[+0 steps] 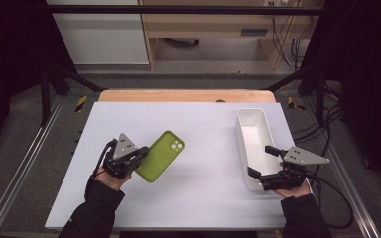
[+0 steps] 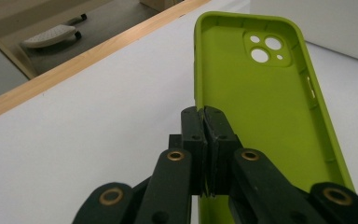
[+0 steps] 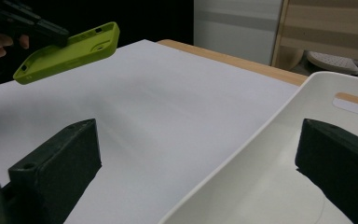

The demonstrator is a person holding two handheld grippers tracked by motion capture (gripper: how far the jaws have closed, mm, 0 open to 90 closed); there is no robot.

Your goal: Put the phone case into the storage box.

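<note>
Left tongs are pinched tight on the side wall of a green case, near its lower end; in the left gripper view the two jaws meet on that thin edge with no gap. Right tongs stand wide, one jaw over the near end of a white bin, the other outside its wall toward the middle of the surface.

From above, the left hand comes in from the lower left with its forearm angled inward, the tongs pointing up and to the right. The right hand sits low at the bin's near corner, its tongs pointing left across it.

Seen from the high view, the case looks as if it might lie on the surface. The right gripper view settles it: the case hangs in the air, clear of the surface, roughly level with its open side down. The left gripper view shows the hollow inside of the case and its camera cut-outs at the far end.
</note>
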